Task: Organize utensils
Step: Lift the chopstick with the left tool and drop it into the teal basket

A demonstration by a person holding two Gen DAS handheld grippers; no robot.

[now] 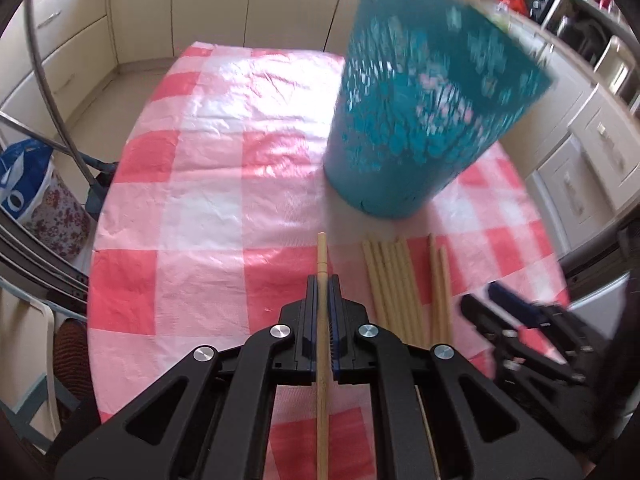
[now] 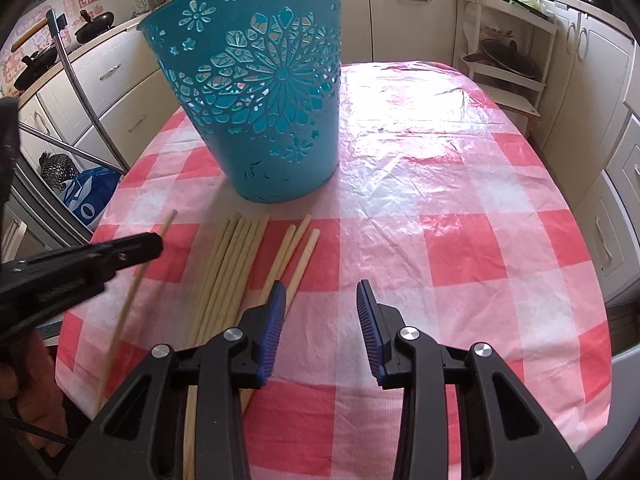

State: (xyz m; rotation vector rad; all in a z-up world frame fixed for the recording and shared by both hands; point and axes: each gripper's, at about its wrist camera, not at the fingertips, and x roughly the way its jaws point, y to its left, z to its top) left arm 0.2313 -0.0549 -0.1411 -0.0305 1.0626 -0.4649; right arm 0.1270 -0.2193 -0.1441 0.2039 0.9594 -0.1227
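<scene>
Checked tablecloth: left tongs grip chopstick, right tongs open

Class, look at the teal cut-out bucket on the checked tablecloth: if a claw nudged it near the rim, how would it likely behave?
The teal bucket probably tips easily: it is tall, with a base narrower than its rim. Its perforated walls suggest it is light, so it may slide on the glossy tablecloth.

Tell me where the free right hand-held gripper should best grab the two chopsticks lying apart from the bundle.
Probably from above, near mid-length, fingers straddling the chopstick pair crosswise. The sticks lie flat on the tablecloth, nearly side by side, with a gap separating them from the bundle, so the open right hand-held gripper has room there.
</scene>
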